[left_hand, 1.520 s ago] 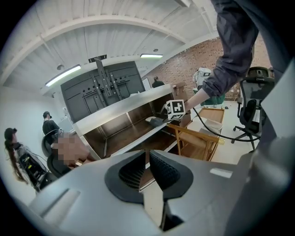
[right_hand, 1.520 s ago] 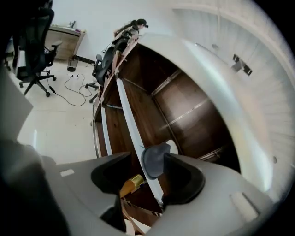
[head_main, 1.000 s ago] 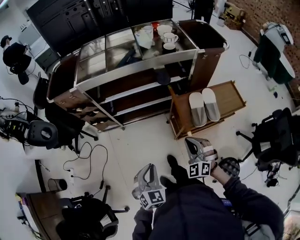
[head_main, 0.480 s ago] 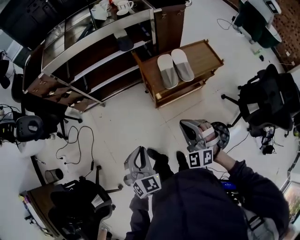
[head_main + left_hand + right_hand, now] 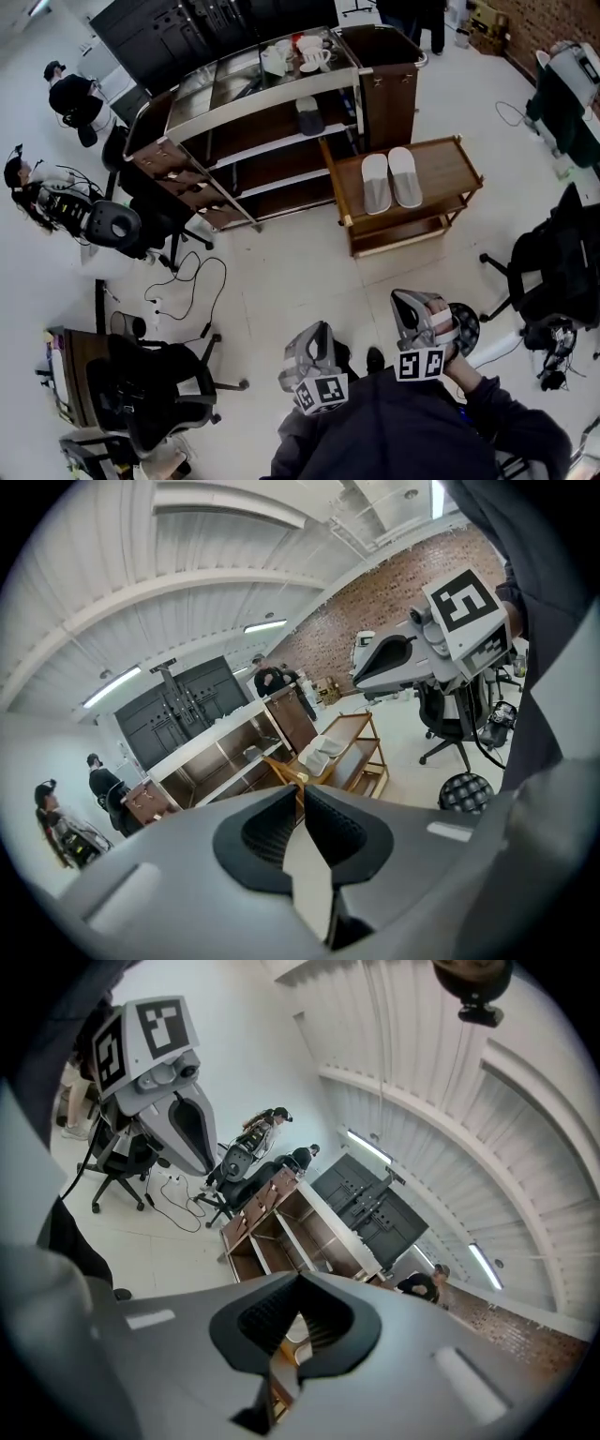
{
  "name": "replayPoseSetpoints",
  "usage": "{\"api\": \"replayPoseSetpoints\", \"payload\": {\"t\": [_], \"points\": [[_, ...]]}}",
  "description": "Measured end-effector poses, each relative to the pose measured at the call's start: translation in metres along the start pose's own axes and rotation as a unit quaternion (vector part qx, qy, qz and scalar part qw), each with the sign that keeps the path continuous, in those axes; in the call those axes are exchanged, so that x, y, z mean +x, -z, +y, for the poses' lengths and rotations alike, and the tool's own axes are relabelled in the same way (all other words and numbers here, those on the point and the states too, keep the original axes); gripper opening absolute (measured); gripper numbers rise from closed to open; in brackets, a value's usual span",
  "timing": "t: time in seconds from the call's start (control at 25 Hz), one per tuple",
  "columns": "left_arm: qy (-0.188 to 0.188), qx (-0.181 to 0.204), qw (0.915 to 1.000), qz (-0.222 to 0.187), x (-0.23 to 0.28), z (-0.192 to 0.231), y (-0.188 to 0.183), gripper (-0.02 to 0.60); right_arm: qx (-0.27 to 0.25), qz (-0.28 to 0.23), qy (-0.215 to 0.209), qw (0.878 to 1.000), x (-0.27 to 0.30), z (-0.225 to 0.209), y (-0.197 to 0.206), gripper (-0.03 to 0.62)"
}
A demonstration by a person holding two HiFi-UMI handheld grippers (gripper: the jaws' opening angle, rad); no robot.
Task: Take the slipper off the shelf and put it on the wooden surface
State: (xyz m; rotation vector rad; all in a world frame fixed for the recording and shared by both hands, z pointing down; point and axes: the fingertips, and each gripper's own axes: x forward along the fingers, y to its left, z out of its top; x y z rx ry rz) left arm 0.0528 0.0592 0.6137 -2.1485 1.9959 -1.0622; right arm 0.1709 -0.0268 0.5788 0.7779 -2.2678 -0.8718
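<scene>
A pair of light grey slippers (image 5: 390, 179) lies side by side on the top of the wooden trolley (image 5: 450, 169), also seen in the left gripper view as slippers (image 5: 323, 752). A dark slipper-like thing (image 5: 308, 114) rests on a middle board of the long shelf unit (image 5: 253, 94). Both grippers are held close to the person's body, far from the shelf and the trolley. My left gripper (image 5: 319, 332) is shut and empty, as its own view (image 5: 300, 794) shows. My right gripper (image 5: 406, 300) is shut too, with nothing between its jaws (image 5: 298, 1279).
Cups and a jug (image 5: 298, 54) stand on the shelf unit's top. Office chairs (image 5: 553, 272) (image 5: 155, 389) flank the floor, and cables (image 5: 187, 300) trail at the left. A round black stool (image 5: 466, 328) sits by my right hand. People (image 5: 66, 94) are at the far left.
The head view has swung, so the shelf and trolley sit at another place in the frame. Both grippers stay shut near the body, and the pair of slippers has not moved.
</scene>
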Motion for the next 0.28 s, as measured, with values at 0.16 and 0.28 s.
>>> {"api": "replayPoseSetpoints", "payload": {"t": [0.16,0.28], "points": [[-0.015,-0.002,0.9999,-0.005,-0.023,-0.01,-0.006,0.046,0.009,-0.011,0.005,1.0,-0.028,-0.001,-0.009,0.0],[-0.01,0.0,0.9999,-0.007,-0.038,-0.025,-0.016,0.046,0.019,-0.014,0.001,1.0,-0.05,0.0,-0.011,0.0]]}}
